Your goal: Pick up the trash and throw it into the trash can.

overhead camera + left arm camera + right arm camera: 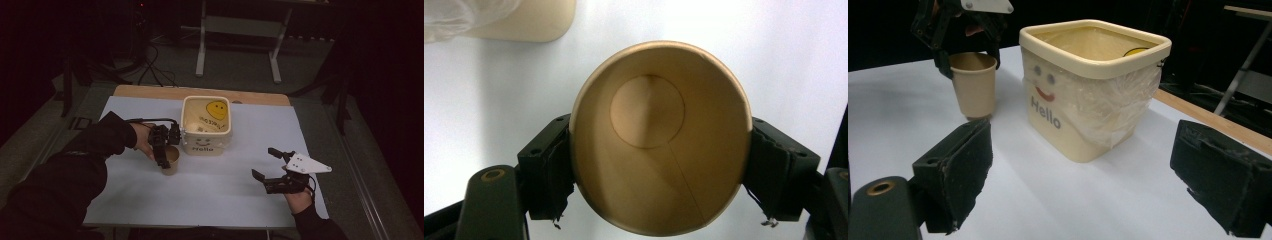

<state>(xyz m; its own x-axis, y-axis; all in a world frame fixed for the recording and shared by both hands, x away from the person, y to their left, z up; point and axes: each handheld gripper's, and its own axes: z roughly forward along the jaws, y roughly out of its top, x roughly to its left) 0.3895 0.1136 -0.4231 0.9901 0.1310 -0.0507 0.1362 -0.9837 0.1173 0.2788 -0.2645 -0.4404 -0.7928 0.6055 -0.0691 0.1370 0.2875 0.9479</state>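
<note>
Landmark: the cream bin (206,125) is standing on the white tabletop (210,190), lined with a clear plastic bag, a smiley face and the word "Hello" printed on its front wall.
Paper cup: the brown paper cup (171,160) is standing upright on the tabletop just beside the bin's front left corner, apart from its wall as far as the right gripper view is showing (974,85).
Cup inside: it is looking empty in the left gripper view (659,135), with the round bottom and the side seam in plain sight.
Left gripper: the left gripper (161,147) is reaching down over the cup on the bin's left side, and its jaws are pressing on the cup's rim from both sides, gripping it.
Left hand: the left hand (142,141) is holding that gripper, a dark sleeve behind it.
Right gripper: the right gripper (267,167) is hovering well apart from the bin, to its front right, low over the tabletop.
Right jaws: they are standing wide open with nothing between them, pointing towards the bin (1088,90).
Right hand: the right hand (298,199) is gripping the handle near the tabletop's front edge.
</note>
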